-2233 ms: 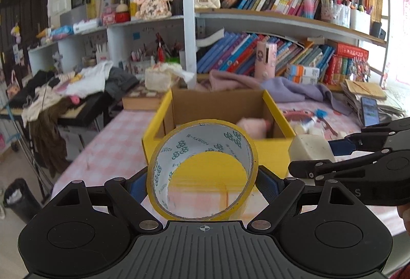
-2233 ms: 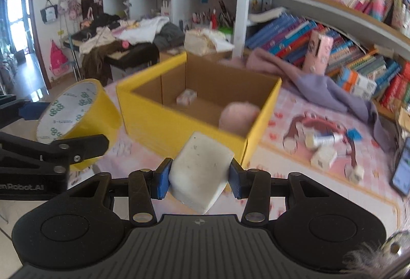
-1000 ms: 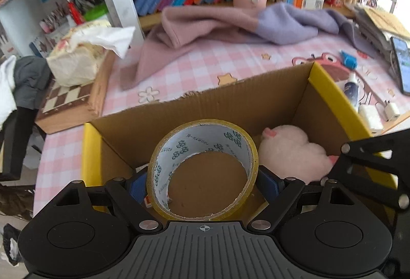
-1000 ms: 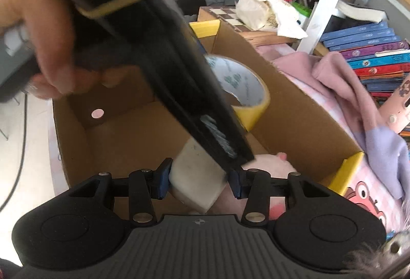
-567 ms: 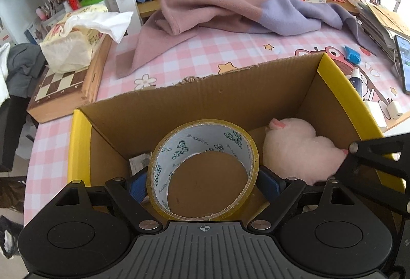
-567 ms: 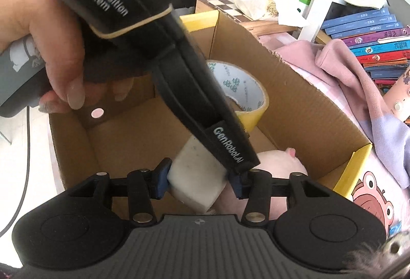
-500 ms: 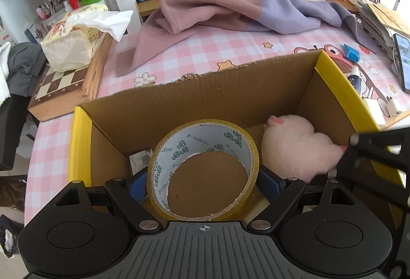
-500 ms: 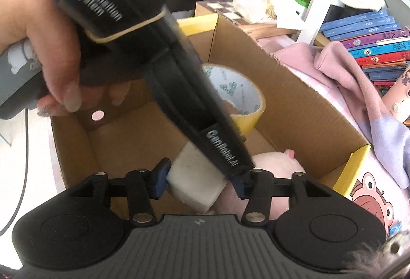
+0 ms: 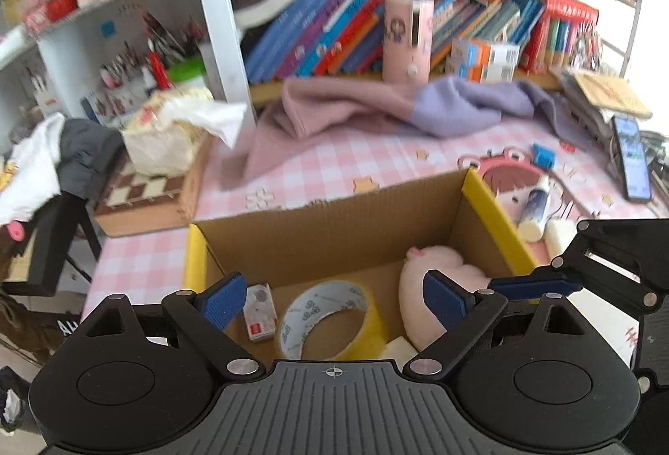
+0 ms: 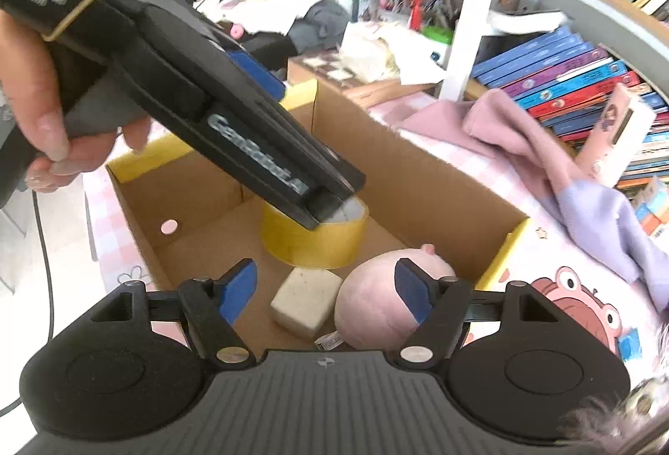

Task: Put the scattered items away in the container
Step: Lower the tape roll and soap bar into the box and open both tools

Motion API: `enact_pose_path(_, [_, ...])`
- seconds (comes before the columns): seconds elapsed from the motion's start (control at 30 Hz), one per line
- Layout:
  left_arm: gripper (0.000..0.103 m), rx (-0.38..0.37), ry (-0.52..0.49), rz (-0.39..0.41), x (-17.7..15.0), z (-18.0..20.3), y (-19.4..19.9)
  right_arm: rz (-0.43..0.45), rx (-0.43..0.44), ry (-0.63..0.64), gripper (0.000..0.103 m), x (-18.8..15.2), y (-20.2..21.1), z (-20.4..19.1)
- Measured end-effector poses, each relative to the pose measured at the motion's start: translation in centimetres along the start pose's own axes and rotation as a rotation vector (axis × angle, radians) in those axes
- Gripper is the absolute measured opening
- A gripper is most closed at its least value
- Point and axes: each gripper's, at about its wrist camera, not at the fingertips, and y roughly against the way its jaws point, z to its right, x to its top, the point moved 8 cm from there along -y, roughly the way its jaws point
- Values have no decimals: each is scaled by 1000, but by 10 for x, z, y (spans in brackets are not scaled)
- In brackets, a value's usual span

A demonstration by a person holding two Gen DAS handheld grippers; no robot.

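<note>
Both fingers [image 10: 238, 290] just spread; sponge block [image 10: 305, 302] lies below, untouched

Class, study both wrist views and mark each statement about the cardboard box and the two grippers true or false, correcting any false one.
1. The yellow tape roll lies inside the cardboard box. True.
2. The right gripper grips the white block. False: the block lies on the box floor; jaws open, having just opened.
3. The pink plush is outside the box. False: it is inside.
4. The left gripper holds nothing. True.
</note>
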Motion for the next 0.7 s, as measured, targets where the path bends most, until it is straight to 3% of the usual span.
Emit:
enact_pose_path(0.37, [94, 59, 52, 179, -19, 19, 94, 125, -84, -53, 75, -8, 68, -13])
enact_pose_path(0.7, [94, 117, 78, 246, -62, 36, 147, 205, -203, -137, 78, -40, 128, -23])
